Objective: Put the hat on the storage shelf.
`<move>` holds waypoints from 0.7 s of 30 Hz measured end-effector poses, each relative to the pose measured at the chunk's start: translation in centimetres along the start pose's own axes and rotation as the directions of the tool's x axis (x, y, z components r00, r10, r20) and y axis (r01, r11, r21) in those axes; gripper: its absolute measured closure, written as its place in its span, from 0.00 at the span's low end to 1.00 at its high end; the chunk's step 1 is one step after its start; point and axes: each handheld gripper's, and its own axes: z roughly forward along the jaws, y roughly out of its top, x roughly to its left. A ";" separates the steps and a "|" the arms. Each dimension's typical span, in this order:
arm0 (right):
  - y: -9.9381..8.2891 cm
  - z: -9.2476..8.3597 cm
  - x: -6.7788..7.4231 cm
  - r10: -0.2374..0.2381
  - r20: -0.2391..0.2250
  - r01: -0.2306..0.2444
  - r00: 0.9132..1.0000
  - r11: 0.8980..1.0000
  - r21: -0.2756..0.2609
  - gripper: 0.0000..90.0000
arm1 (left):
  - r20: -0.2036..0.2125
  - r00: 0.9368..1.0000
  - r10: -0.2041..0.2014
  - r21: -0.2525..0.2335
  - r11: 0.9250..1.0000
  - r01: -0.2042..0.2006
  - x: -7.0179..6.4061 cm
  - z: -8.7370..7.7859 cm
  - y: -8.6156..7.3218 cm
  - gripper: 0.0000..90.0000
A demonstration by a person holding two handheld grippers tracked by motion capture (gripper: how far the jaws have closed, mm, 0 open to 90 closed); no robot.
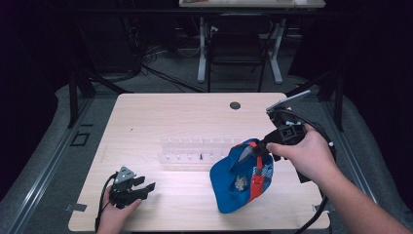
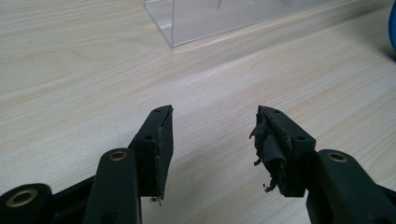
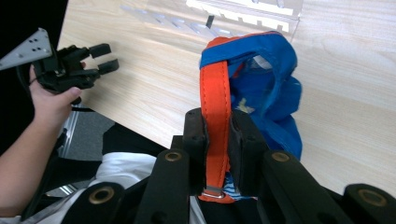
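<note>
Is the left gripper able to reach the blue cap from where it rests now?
Probably yes. The left gripper rests with open, empty jaws pointing across bare table toward the blue cap. Nothing lies between them. The right gripper holds the cap's orange strap.

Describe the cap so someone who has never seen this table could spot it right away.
On the wooden table, look toward the right front, just past the clear plastic rack. There the right claw pinches an orange strap from which the cap hangs: bright blue with orange trim, the only cloth thing there.
</note>
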 end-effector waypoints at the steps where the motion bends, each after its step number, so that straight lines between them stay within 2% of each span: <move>1: 0.1 -0.2 0.0 -0.003 -0.005 0.003 1.000 1.000 0.001 0.87 | -0.001 1.000 0.001 0.007 1.000 -0.001 -0.1 -0.1 0.0 0.53; 2: 0.1 -0.3 0.0 -0.001 -0.002 0.001 1.000 1.000 -0.003 0.87 | -0.002 1.000 0.003 -0.009 1.000 -0.003 -0.2 0.0 0.0 0.53; 8: 0.5 -1.1 -0.1 0.025 -0.006 -0.025 1.000 1.000 -0.007 0.87 | 0.005 1.000 0.017 0.005 1.000 -0.017 -0.7 0.0 0.1 0.53; 10: 0.6 -1.4 -0.3 0.033 -0.011 -0.033 0.999 0.999 -0.010 0.87 | 0.007 1.000 0.016 -0.007 1.000 -0.016 -0.8 0.2 0.0 0.53; 11: 0.7 -1.6 -0.4 0.041 -0.019 -0.041 0.999 0.999 -0.011 0.87 | 0.009 1.000 0.024 0.009 1.000 -0.024 -0.9 0.1 0.1 0.53; 12: 0.8 -1.7 -0.5 0.060 -0.033 -0.061 0.998 0.998 -0.016 0.87 | 0.012 1.000 0.025 0.003 1.000 -0.025 -0.9 0.1 0.1 0.53; 15: 1.1 -2.1 -0.8 0.072 -0.055 -0.072 0.996 0.997 -0.004 0.87 | 0.013 1.000 0.026 -0.002 1.000 -0.026 -1.2 0.2 0.1 0.53; 16: 1.3 -2.5 -0.9 0.091 -0.073 -0.092 0.993 0.996 -0.012 0.87 | 0.021 0.999 0.035 0.004 0.999 -0.035 -1.3 0.2 0.2 0.53; 21: 1.7 -2.9 -0.9 0.112 -0.105 -0.116 0.988 0.993 -0.032 0.87 | 0.032 0.998 0.050 -0.002 0.999 -0.050 -1.8 0.2 0.3 0.53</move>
